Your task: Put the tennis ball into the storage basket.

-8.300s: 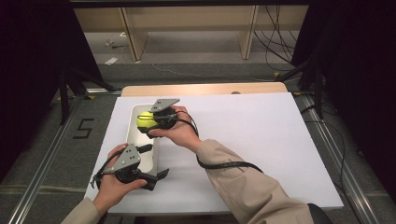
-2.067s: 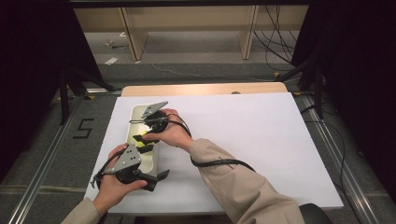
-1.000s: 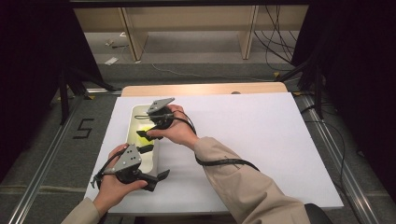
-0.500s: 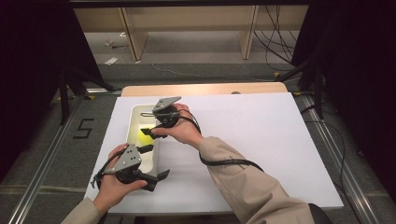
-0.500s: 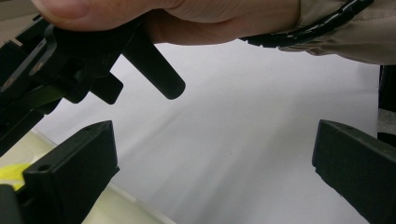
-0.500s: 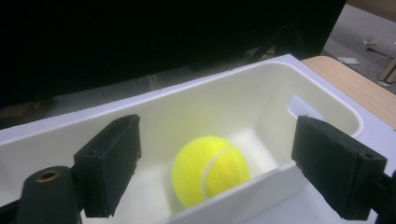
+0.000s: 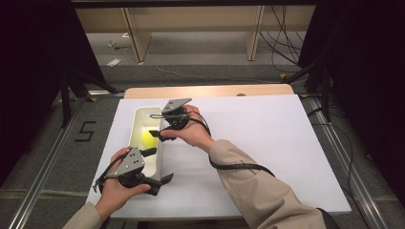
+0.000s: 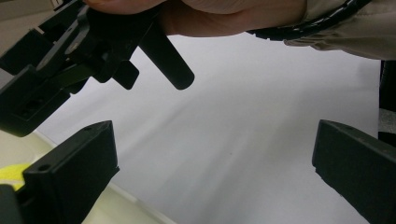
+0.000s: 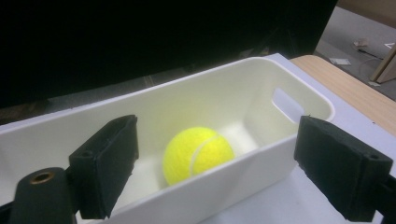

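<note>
A yellow tennis ball (image 7: 146, 138) lies inside a long white bin (image 7: 135, 119) at the left of the table. In the right gripper view the ball (image 9: 198, 154) rests on the floor of the bin (image 9: 261, 161), free of both jaws. My right gripper (image 7: 158, 136) hovers over the bin's right rim, open and empty (image 9: 224, 168). My left gripper (image 7: 160, 166) sits by the bin's near end, open, its jaws wide apart over the white tabletop (image 8: 215, 172). The left gripper view also catches the right gripper (image 8: 93, 51) up close.
A white sheet (image 7: 267, 143) covers the table, with bare room to the right of the bin. A wooden strip (image 7: 210, 90) runs along the far edge. Cables (image 7: 286, 43) and shelf legs stand on the floor beyond.
Earlier my right gripper held the ball above the bin. Now the ball lies in the bin and that gripper is open, drawn slightly up and right. The left hand has stayed put.
</note>
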{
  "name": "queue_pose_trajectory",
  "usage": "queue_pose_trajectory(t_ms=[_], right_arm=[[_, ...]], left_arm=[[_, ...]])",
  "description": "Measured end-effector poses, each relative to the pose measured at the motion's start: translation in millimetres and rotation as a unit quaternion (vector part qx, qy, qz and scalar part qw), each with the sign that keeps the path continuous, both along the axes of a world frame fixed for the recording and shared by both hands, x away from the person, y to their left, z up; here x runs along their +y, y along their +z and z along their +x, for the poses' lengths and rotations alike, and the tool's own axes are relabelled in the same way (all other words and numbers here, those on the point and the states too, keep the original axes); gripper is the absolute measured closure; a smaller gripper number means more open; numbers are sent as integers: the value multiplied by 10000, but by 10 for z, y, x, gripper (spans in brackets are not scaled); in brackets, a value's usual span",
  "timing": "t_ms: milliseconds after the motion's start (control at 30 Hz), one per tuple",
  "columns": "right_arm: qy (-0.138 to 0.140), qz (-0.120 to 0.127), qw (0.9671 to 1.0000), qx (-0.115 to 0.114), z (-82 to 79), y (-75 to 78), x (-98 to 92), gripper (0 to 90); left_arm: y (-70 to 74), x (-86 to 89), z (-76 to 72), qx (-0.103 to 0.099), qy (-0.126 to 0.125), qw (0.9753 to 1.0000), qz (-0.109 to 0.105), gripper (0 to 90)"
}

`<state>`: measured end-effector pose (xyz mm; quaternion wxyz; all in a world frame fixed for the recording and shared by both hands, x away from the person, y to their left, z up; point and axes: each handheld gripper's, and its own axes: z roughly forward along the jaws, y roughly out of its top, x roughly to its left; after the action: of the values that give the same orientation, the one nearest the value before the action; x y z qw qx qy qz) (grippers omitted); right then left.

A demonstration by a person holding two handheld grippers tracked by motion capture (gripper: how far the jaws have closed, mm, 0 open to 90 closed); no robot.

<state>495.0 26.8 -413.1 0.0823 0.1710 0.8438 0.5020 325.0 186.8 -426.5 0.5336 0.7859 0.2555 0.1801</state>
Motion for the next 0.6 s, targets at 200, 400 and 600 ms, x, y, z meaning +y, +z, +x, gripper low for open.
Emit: queue_pose_trajectory(t_ms=[200, 400, 600], right_arm=[[-69, 19, 10000, -16, 13, -1, -72, 135], [-105, 64, 9999, -15, 9, 10, -140, 134], [-166, 90, 9998, -20, 10, 13, -230, 134]], left_arm=[[0, 0, 0, 1, 6, 10000, -3, 0], [1, 1, -1, -4, 4, 10000, 0, 0], [1, 1, -1, -7, 8, 10000, -1, 0]])
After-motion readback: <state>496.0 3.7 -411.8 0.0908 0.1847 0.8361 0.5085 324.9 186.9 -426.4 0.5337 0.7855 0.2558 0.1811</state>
